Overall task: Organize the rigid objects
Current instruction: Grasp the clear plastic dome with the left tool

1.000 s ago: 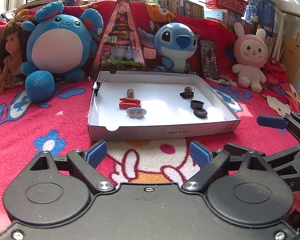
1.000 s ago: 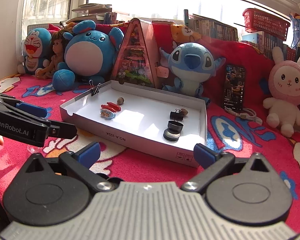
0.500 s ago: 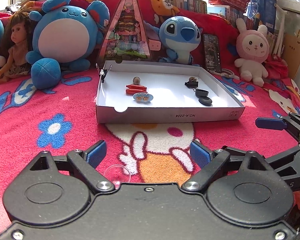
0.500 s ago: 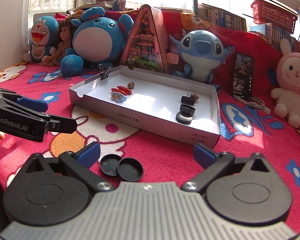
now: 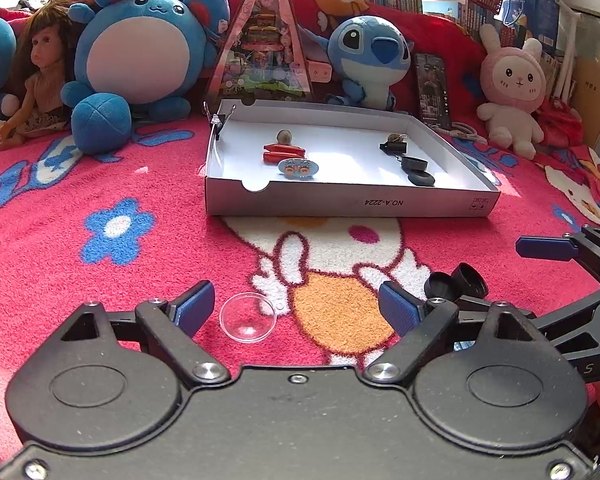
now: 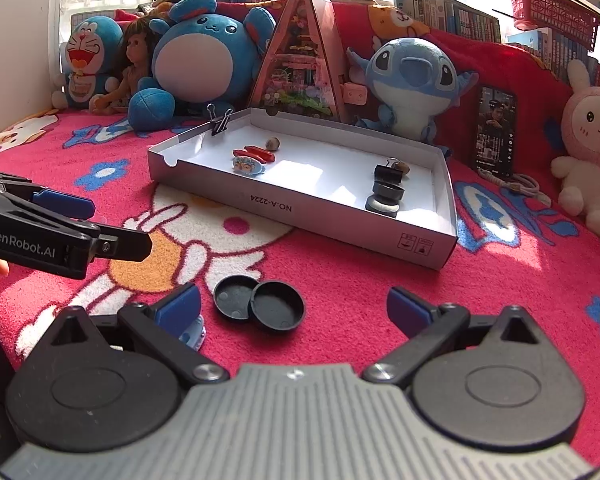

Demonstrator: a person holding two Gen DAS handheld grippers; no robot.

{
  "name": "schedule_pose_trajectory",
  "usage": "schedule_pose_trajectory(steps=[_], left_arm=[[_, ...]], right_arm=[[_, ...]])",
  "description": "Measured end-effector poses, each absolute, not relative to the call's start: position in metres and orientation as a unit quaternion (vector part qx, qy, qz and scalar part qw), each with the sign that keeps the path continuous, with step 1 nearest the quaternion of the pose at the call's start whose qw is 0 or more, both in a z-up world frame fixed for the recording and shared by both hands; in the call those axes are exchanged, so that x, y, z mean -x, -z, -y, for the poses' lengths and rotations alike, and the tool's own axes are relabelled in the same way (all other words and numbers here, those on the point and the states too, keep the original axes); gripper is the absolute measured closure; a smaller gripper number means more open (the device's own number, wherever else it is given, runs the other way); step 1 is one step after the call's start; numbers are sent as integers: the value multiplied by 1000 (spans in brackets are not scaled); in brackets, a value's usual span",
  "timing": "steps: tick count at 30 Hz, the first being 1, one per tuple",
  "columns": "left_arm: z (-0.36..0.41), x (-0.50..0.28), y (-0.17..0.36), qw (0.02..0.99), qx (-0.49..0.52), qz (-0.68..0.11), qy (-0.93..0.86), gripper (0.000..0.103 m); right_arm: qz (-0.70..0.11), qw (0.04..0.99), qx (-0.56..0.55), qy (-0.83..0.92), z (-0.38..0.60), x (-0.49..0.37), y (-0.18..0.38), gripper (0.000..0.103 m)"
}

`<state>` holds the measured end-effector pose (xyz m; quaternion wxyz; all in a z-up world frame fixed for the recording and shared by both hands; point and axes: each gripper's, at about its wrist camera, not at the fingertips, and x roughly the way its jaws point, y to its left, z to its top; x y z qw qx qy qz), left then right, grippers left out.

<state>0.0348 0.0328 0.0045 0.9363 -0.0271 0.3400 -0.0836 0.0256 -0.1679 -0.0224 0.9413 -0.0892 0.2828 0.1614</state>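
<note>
Two grippers hang low over a red cartoon blanket [image 5: 160, 264], both with jaws apart and nothing between the pads. The left gripper [image 5: 296, 307] has a clear dish [image 5: 247, 317] lying on the blanket just inside its left finger. The right gripper [image 6: 294, 307] has two black caps [image 6: 259, 303] ahead of it, touching, one overlapping the other, nearer its left finger. A small blue-and-white item [image 6: 193, 335] lies under that left finger, mostly hidden.

Farther on lies a shallow white box [image 5: 340, 202]. Its left group holds red clips [image 5: 282, 152], a blue oval piece [image 5: 298, 168] in front of them and a brown bead [image 5: 284, 135] behind. Its right group holds a black binder clip [image 5: 394, 146] and two more black caps [image 5: 417, 171]. Another binder clip [image 5: 219, 120] grips the box's far left corner.

Behind the box, plush toys [image 5: 144, 48], a doll [image 5: 40, 76] and a triangular display case [image 5: 262, 48] line a red backrest.
</note>
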Motion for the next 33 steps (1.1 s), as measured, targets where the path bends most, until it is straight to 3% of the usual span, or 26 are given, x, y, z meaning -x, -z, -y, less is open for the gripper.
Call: schedule_pose_trajectory(steps=[8,19,27,33], left_arm=[[-28,-31,-2,936,10,-342,82,18],[-28,-29,0,932,19,-352,84,29],[-27,-25,0,931,16,-355,83,52],[-27,-23,-1,931,12,-356,84,61]], right_arm=[[-291,940,79,-160,168,-24,28,0],[-294,940,67,-159,172,-21,29,4],[-294,940,60,-163,171,-18,27,11],[-291,940,60,-166,168,-15,27,18]])
